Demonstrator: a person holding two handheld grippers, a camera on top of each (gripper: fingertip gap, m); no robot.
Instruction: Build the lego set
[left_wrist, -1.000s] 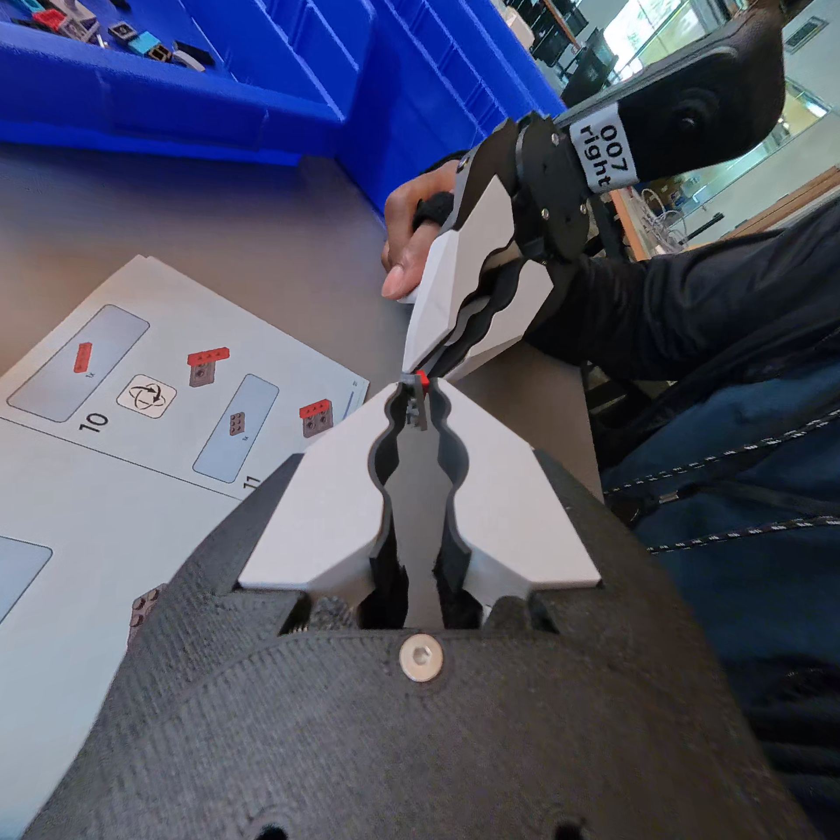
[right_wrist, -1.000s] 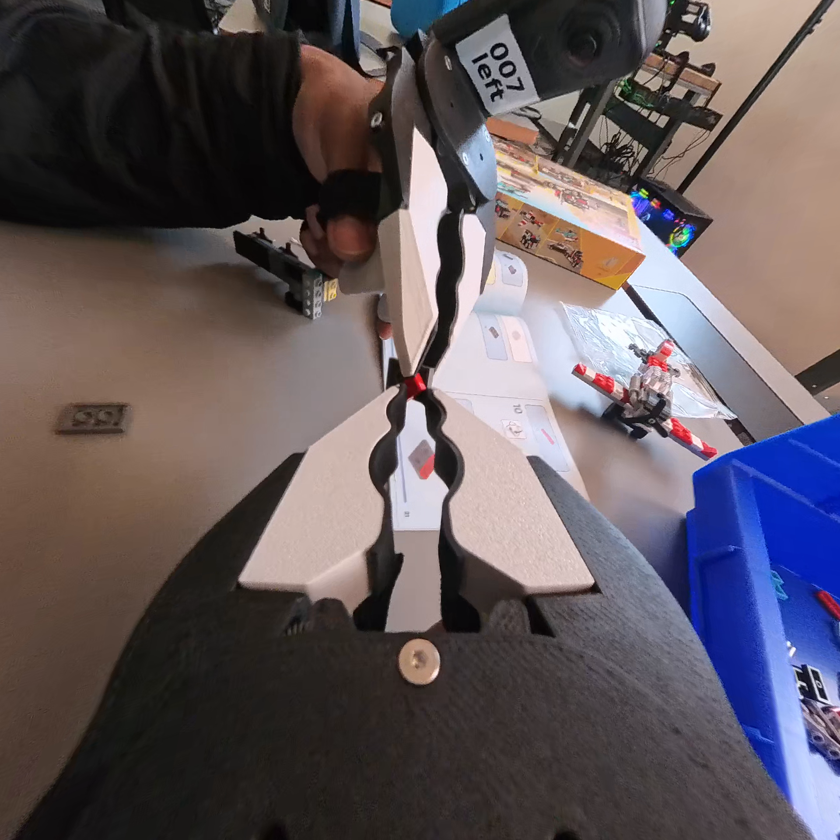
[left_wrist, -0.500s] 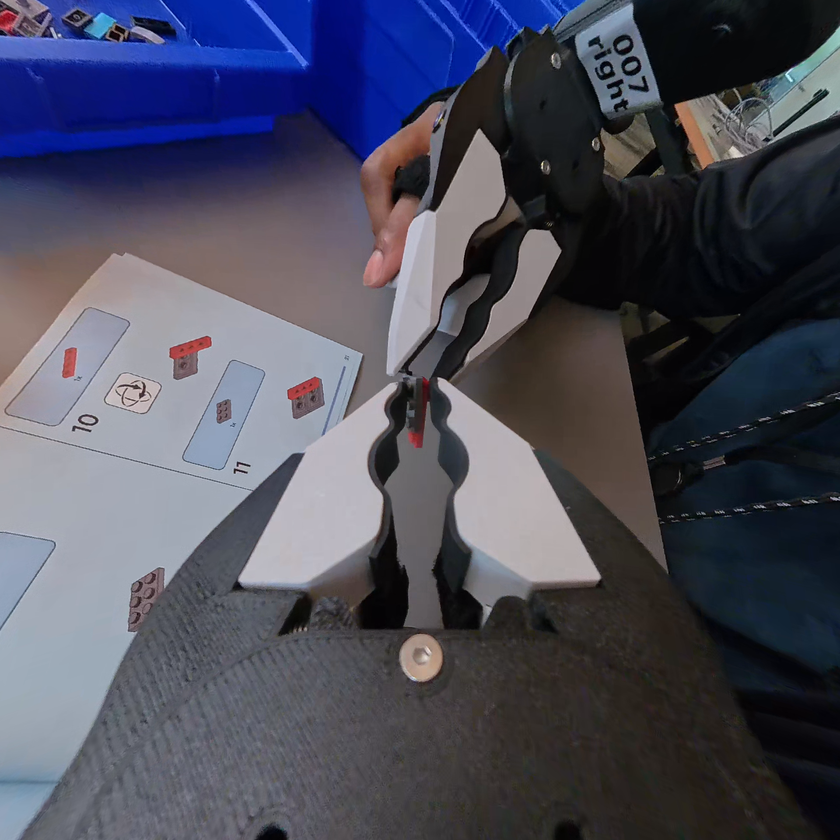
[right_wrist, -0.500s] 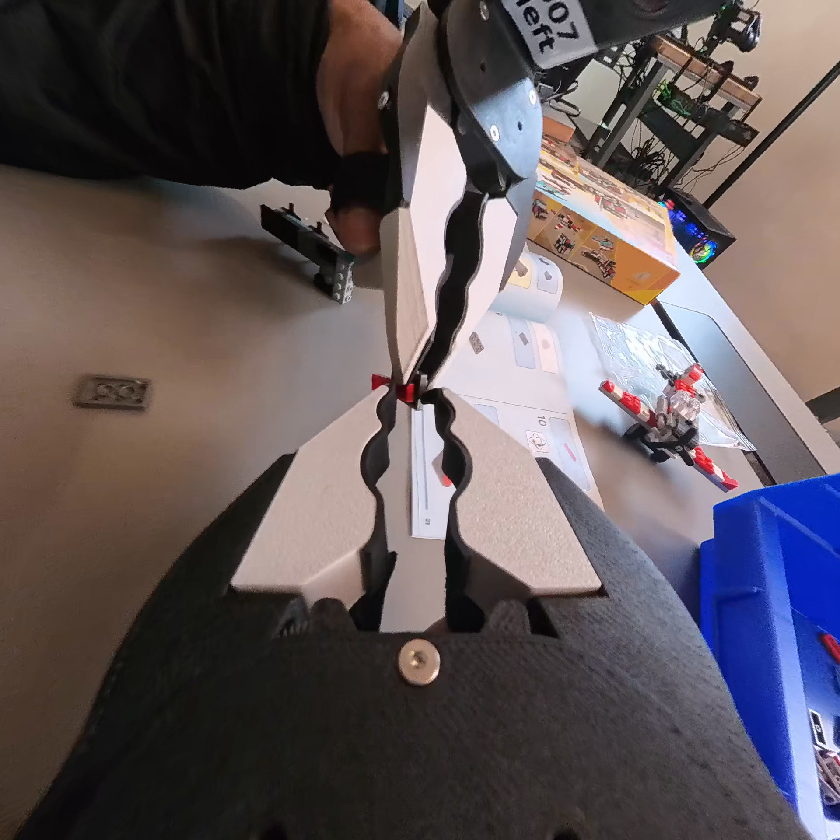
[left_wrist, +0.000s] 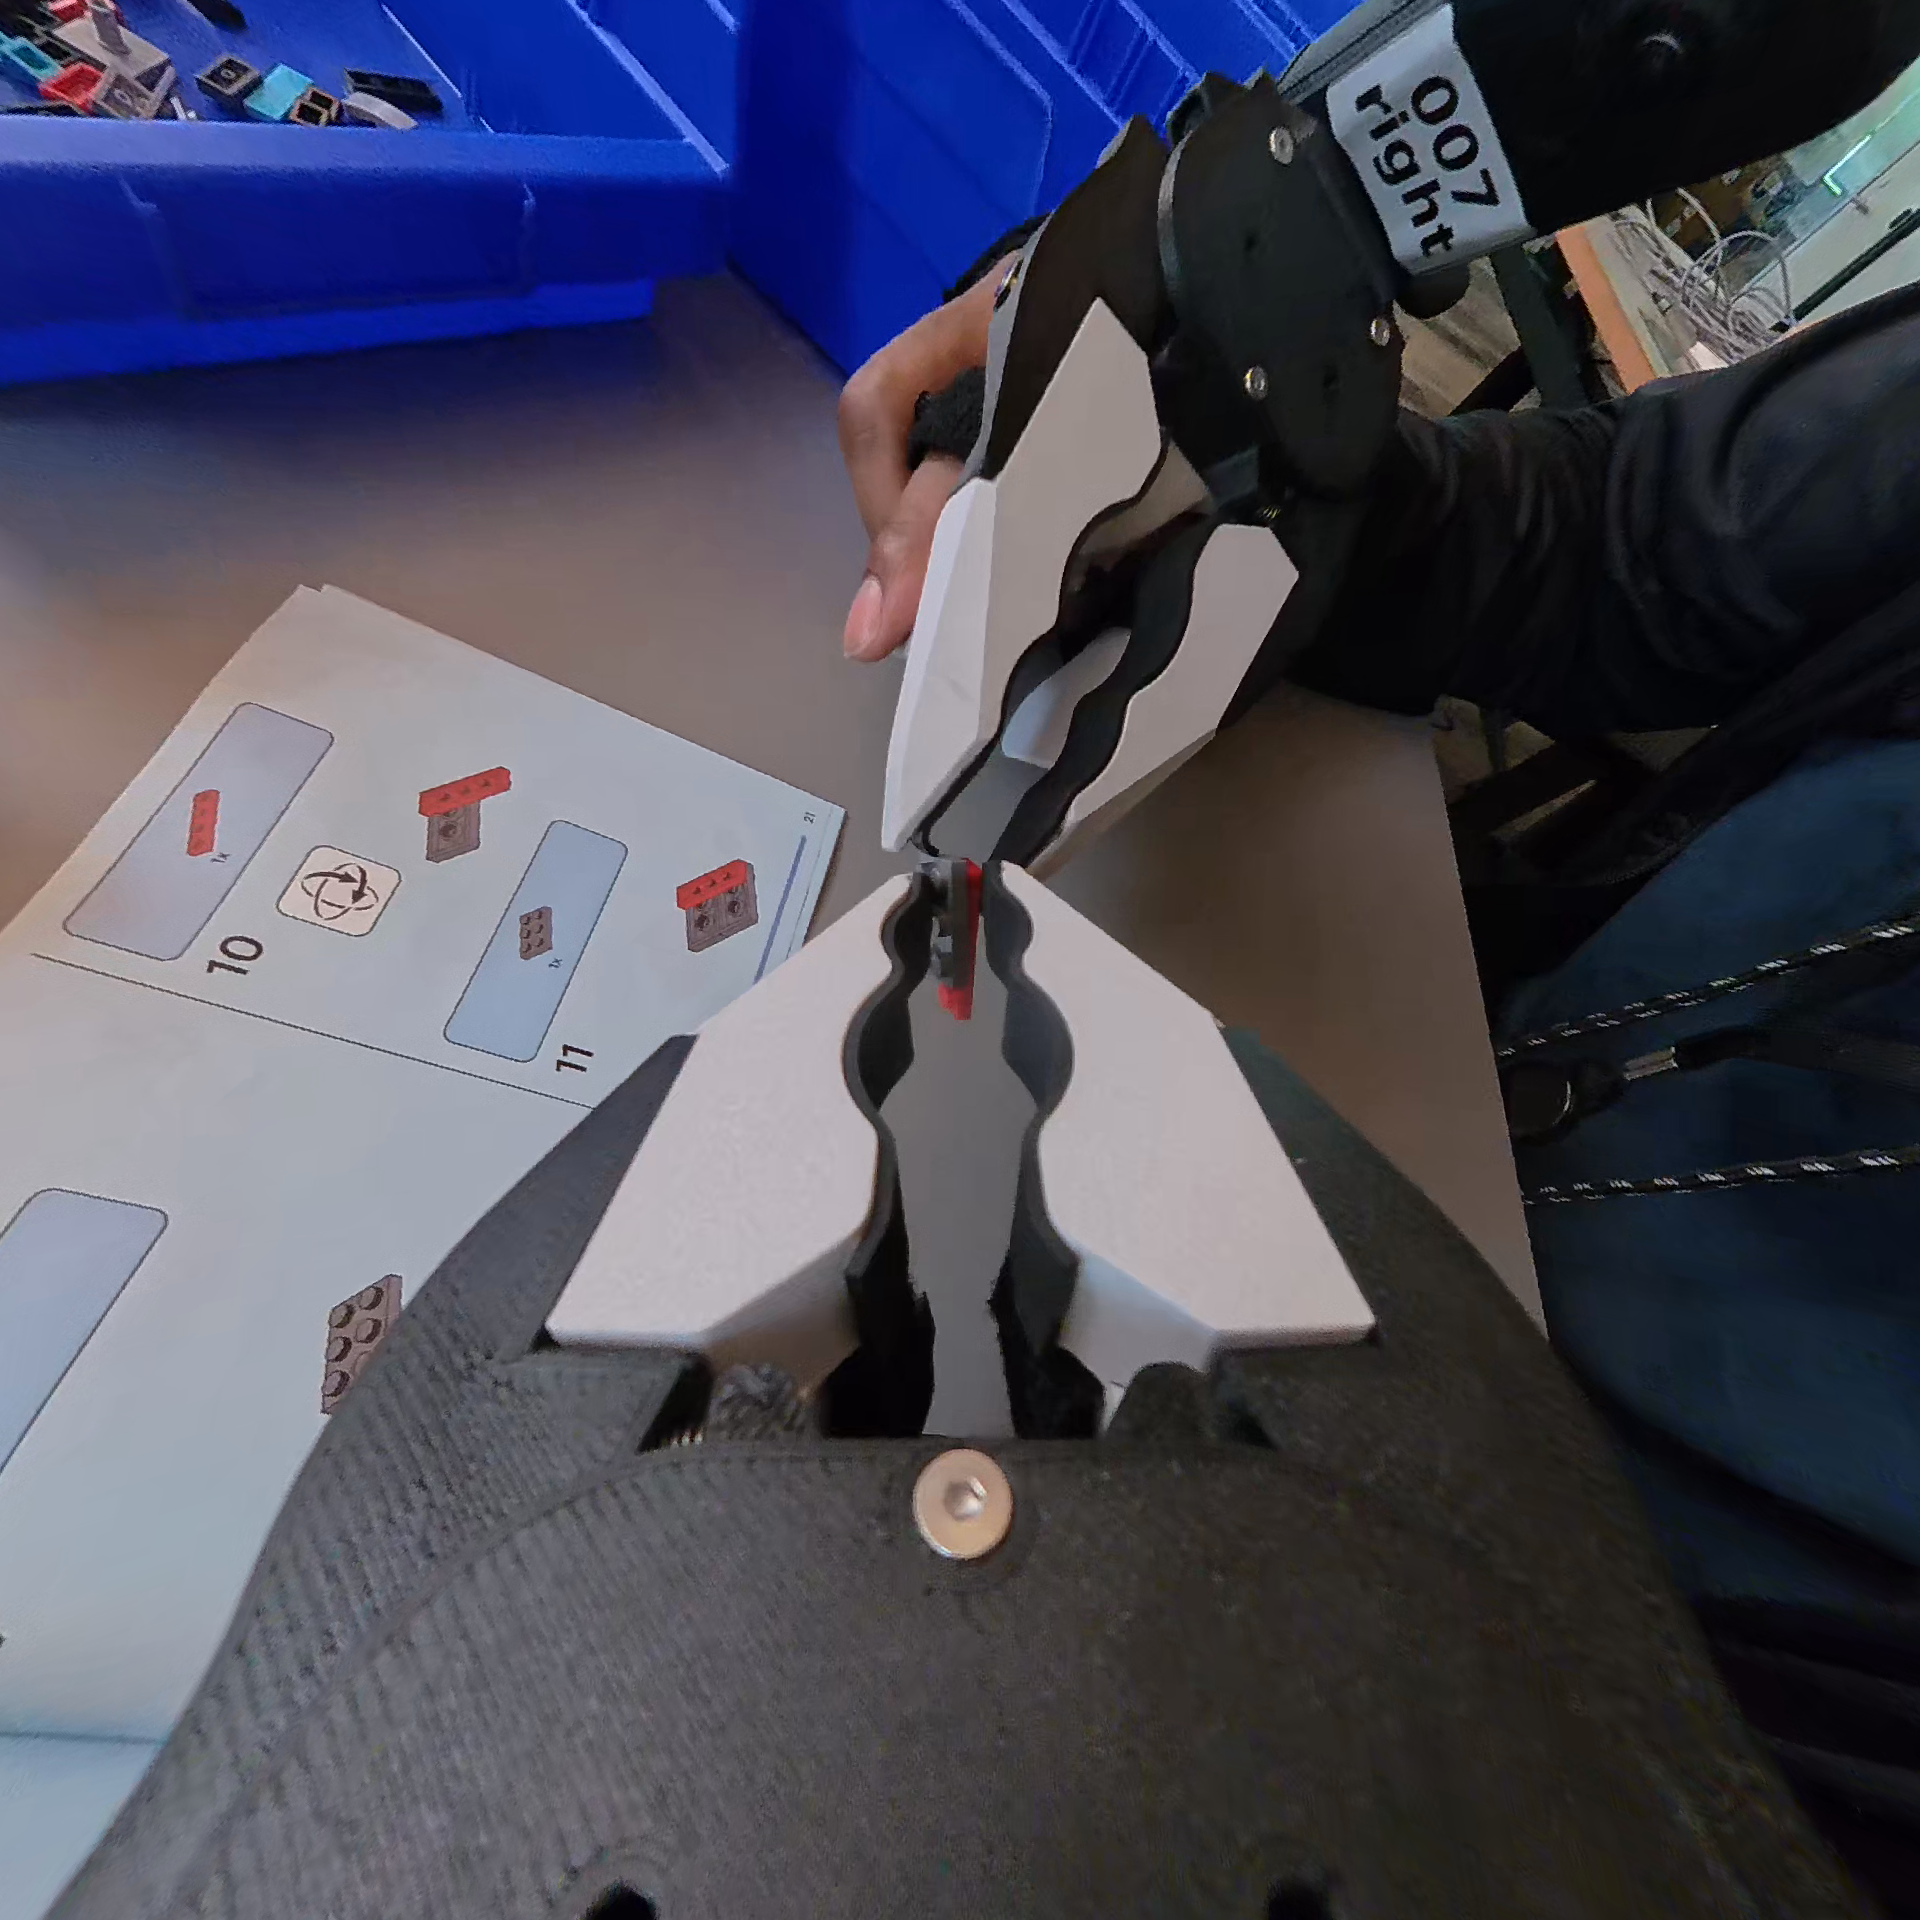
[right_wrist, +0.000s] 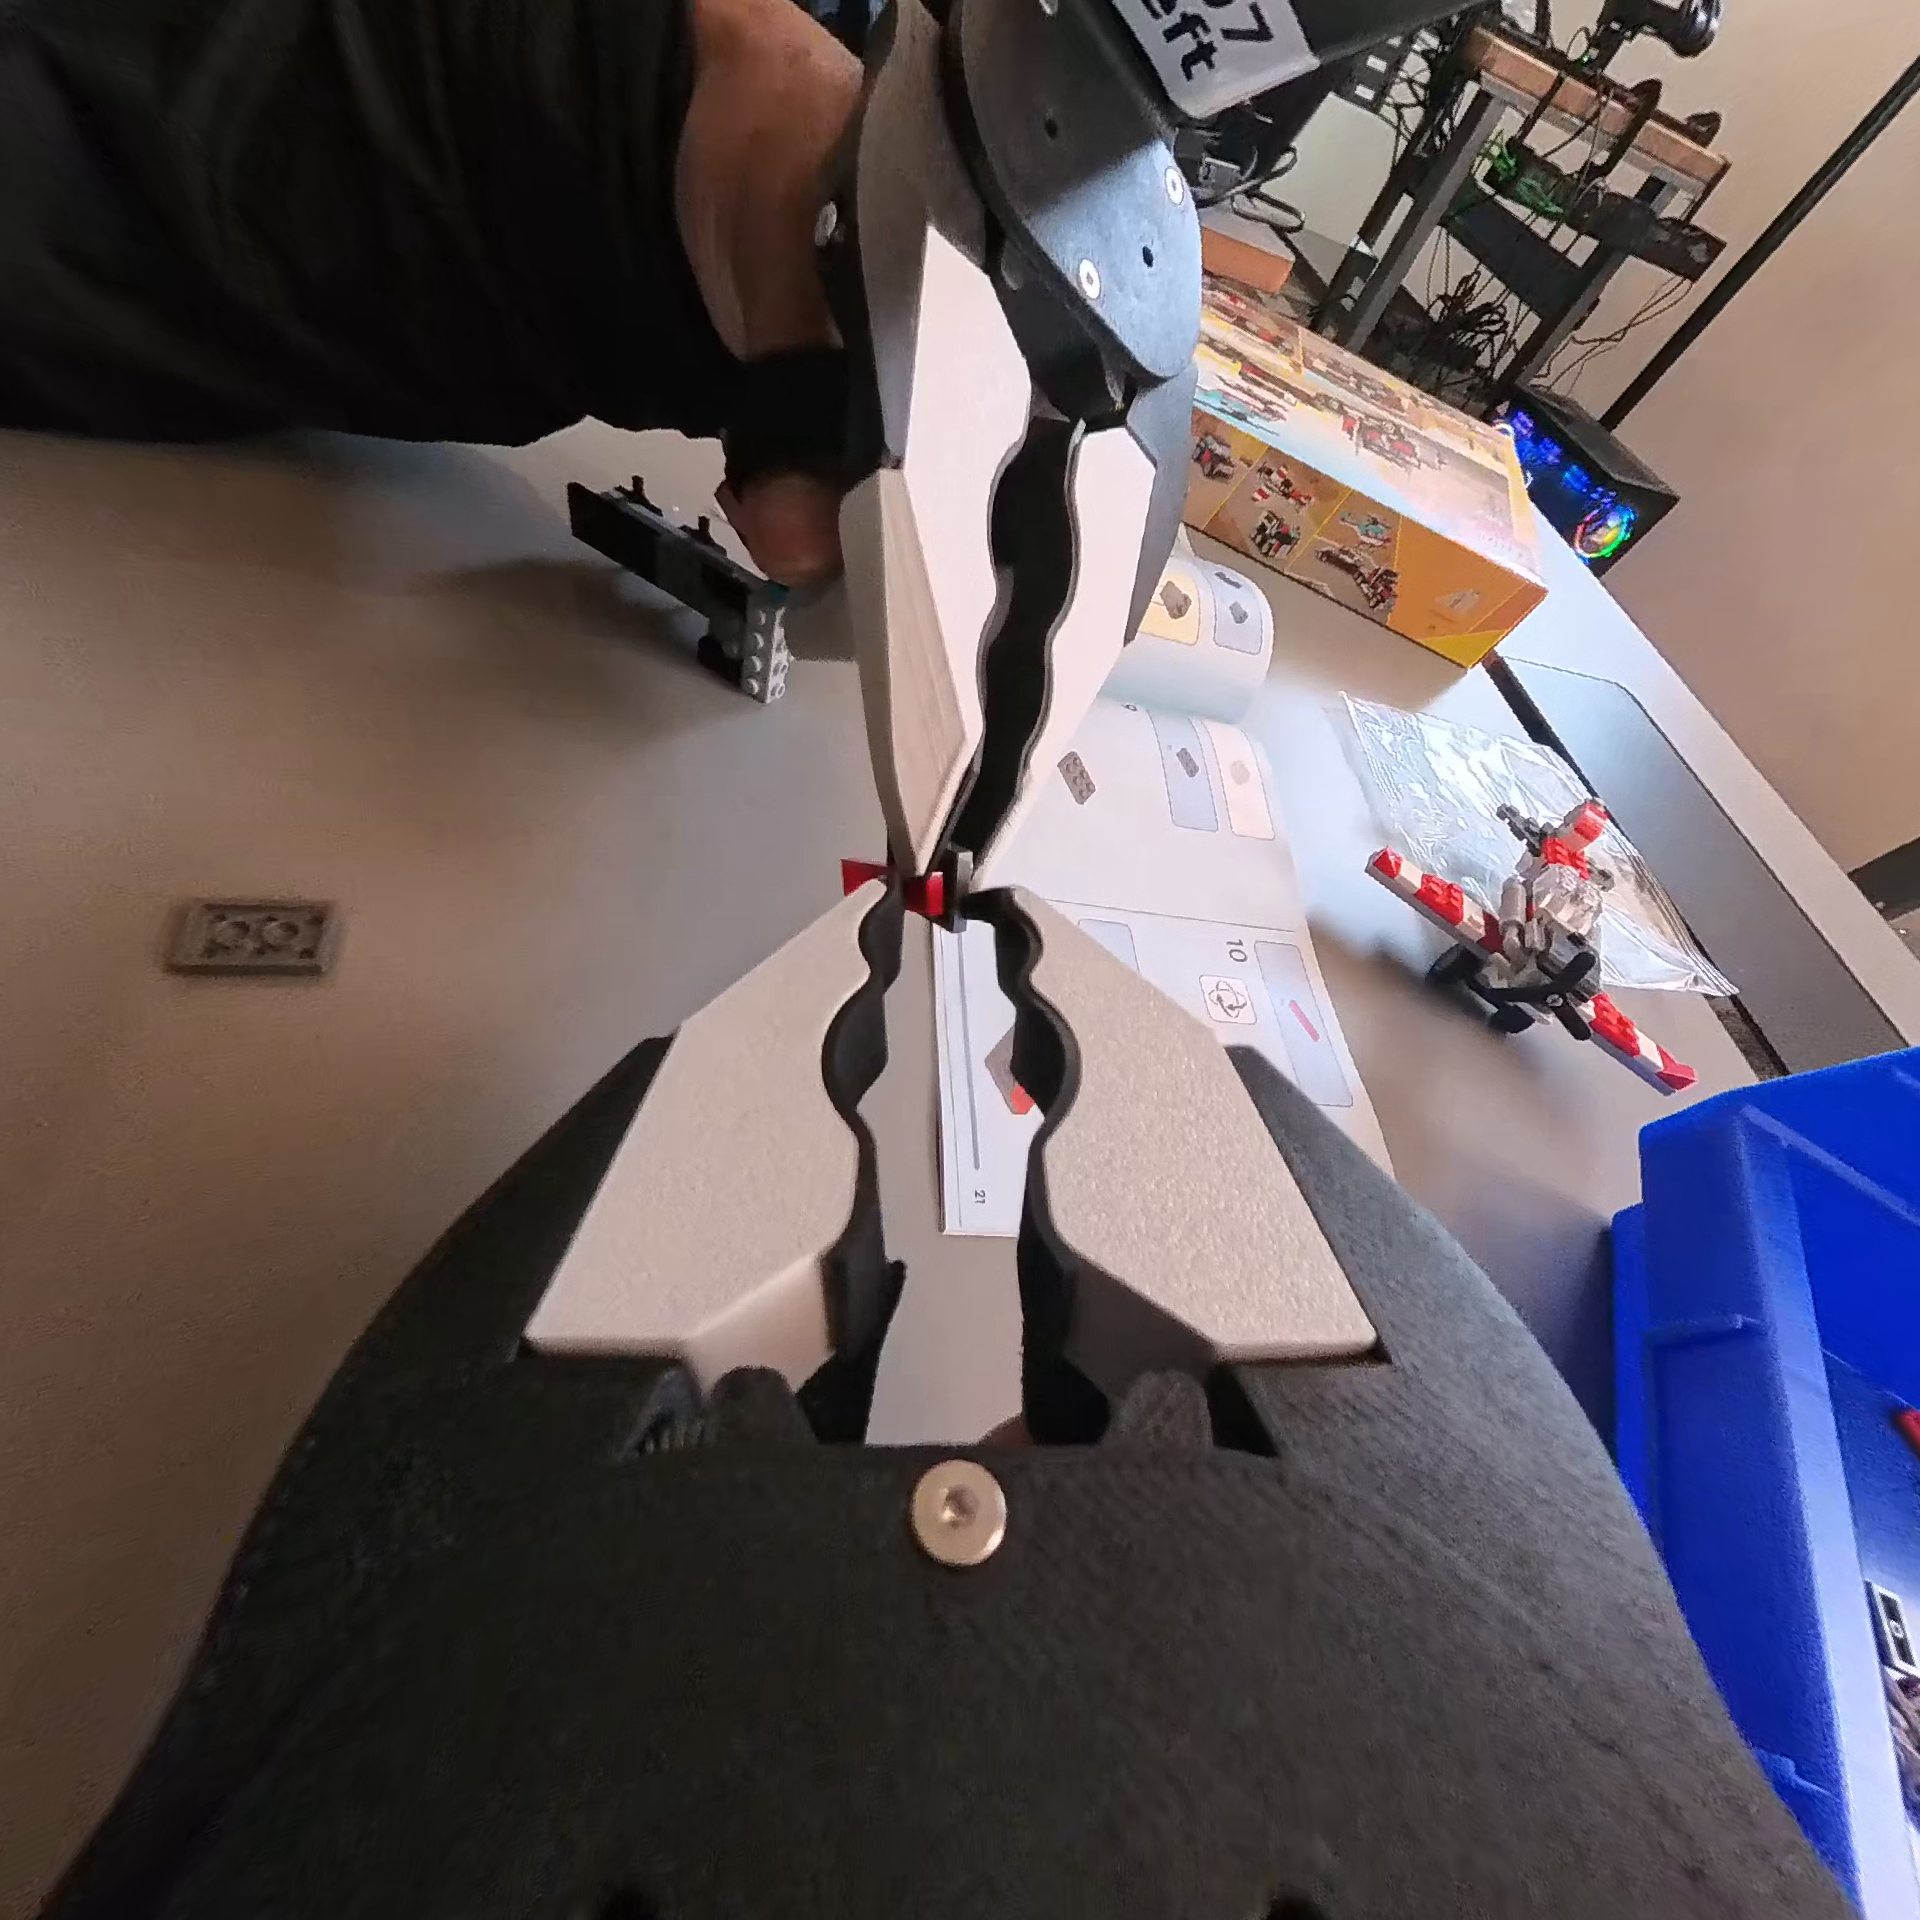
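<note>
My left gripper (left_wrist: 951, 904) is shut on a small red and grey lego piece (left_wrist: 961, 935) and holds it above the table. The piece stands on edge between the pads. My right gripper (left_wrist: 956, 847) comes in from above, tip to tip with the left one. In the right wrist view my right gripper (right_wrist: 935, 902) is slightly open, and its tips stand on either side of the red and grey piece (right_wrist: 925, 890). The red part reaches past its left tip. The left gripper (right_wrist: 935, 847) hangs down from the top of that view.
The open instruction booklet (left_wrist: 416, 935) lies under both grippers. Blue bins (left_wrist: 364, 208) with loose bricks stand behind. In the right wrist view I see a grey plate (right_wrist: 249, 937), a black lego assembly (right_wrist: 675, 582), a small red and white plane (right_wrist: 1538, 935) and a yellow box (right_wrist: 1351, 499). My left and right fingertips are right by each other.
My right gripper was shut on the red piece a second ago and has opened. The left gripper keeps the piece. Both grippers have stayed tip to tip.
</note>
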